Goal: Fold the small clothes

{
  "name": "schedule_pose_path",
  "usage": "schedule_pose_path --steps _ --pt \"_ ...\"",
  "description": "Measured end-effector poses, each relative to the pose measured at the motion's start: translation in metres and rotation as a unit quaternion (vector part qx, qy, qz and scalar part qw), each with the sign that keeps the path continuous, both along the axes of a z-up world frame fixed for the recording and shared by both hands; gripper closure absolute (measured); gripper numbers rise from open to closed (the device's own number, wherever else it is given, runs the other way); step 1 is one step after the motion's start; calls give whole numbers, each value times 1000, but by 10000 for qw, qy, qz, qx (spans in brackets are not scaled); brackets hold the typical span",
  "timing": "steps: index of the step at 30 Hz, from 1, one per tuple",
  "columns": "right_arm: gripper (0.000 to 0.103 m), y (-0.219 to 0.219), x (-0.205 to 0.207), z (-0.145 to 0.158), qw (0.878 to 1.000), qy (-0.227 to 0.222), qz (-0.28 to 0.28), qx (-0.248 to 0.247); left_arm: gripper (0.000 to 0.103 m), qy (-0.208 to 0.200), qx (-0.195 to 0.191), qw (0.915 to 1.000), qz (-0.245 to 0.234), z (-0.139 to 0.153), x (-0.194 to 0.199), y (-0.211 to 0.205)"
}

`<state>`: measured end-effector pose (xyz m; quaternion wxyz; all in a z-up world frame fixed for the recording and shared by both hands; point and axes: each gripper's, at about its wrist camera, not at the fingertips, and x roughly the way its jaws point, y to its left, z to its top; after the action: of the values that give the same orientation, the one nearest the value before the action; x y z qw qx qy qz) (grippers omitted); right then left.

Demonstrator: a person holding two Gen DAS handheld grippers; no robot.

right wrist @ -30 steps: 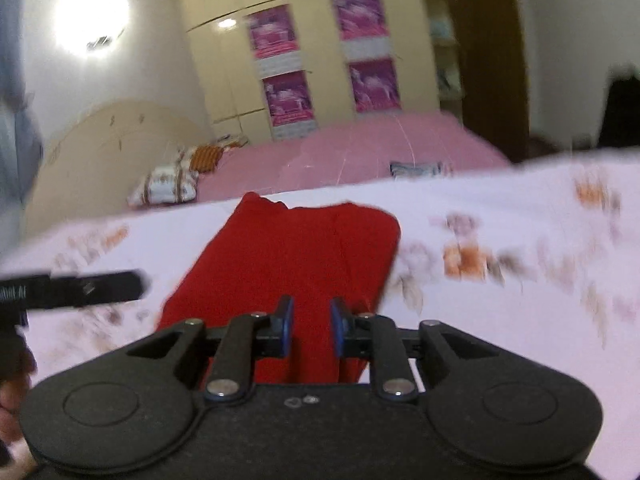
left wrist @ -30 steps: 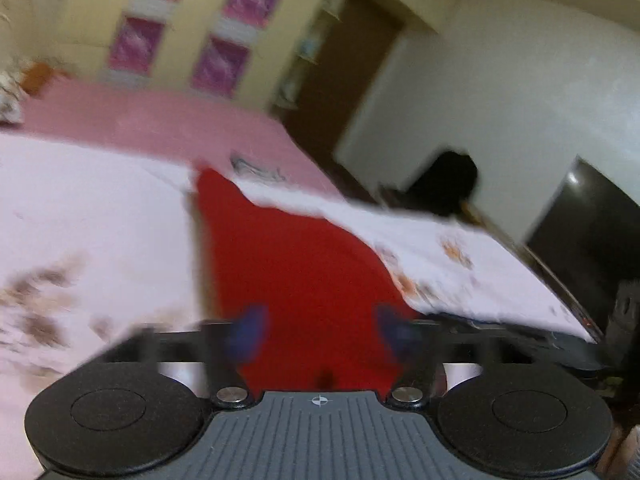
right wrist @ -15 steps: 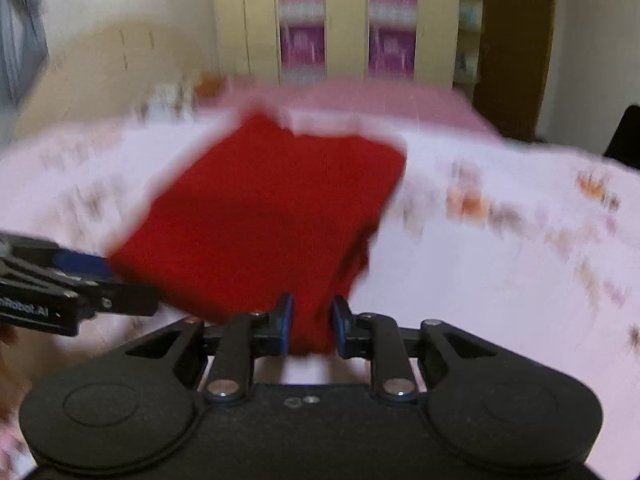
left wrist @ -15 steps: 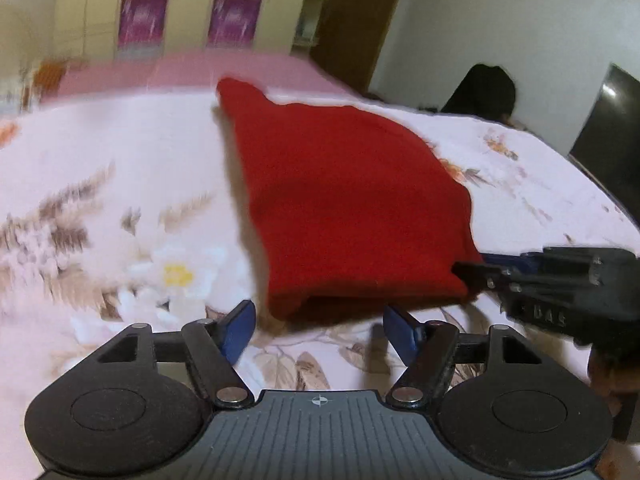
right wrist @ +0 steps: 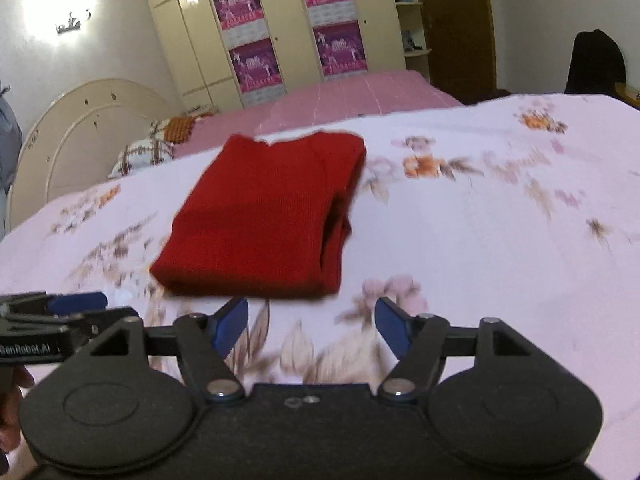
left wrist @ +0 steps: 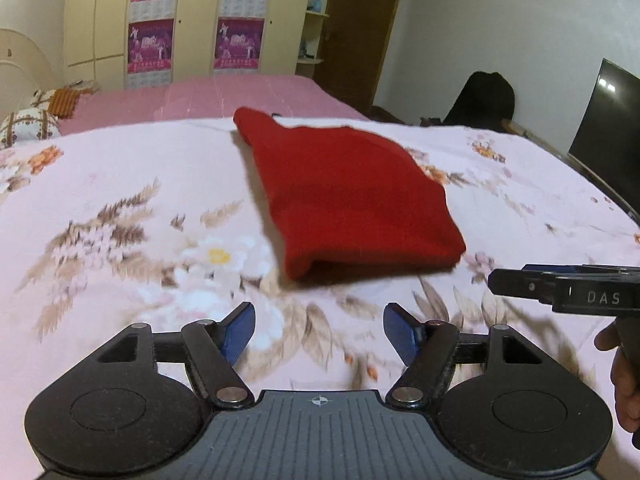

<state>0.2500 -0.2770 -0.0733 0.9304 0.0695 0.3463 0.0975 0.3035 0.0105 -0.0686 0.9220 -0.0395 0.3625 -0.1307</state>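
Note:
A red knit garment [left wrist: 352,196] lies folded flat on the floral pink sheet [left wrist: 120,208]; it also shows in the right wrist view [right wrist: 264,220]. My left gripper [left wrist: 319,334] is open and empty, just short of the garment's near folded edge. My right gripper [right wrist: 311,326] is open and empty, just short of the same near edge. The right gripper also shows at the right edge of the left wrist view [left wrist: 568,288]. The left gripper also shows at the left edge of the right wrist view [right wrist: 60,312].
A pink bedspread [left wrist: 224,92] and pillows [left wrist: 28,128] lie beyond the sheet. Wardrobe doors [left wrist: 192,20] stand behind. A dark chair [left wrist: 484,100] and a television [left wrist: 608,128] stand at the right.
My right gripper has opened and let go of the red garment. Both grippers have drawn back from it. The garment now lies folded on the sheet.

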Motion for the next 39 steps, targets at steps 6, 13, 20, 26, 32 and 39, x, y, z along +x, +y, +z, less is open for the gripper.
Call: schedule_pose_path --steps 6,13,20,26,32,39 --pt "38 5 -6 3 9999 -10 -78 87 32 -1 -19 10000 21 -2 -7 -1" --pt "31 -27 44 13 9960 -95 -237 855 27 63 -739 9967 335 5 65 35" --pt "34 -79 149 -12 9697 652 -302 2335 23 874 -1854 9783 291 -23 158 54" --pt "33 -88 188 -45 9512 1325 73 2787 27 1302 -2239 9658 120 -44 196 53" --pt "35 -52 213 -42 9553 1399 558 2546 34 1329 -2139 9678 -50 -45 218 38" --pt "50 -52 201 -39 9562 1425 807 2425 42 1427 -2089 9673 -207 -45 224 39"
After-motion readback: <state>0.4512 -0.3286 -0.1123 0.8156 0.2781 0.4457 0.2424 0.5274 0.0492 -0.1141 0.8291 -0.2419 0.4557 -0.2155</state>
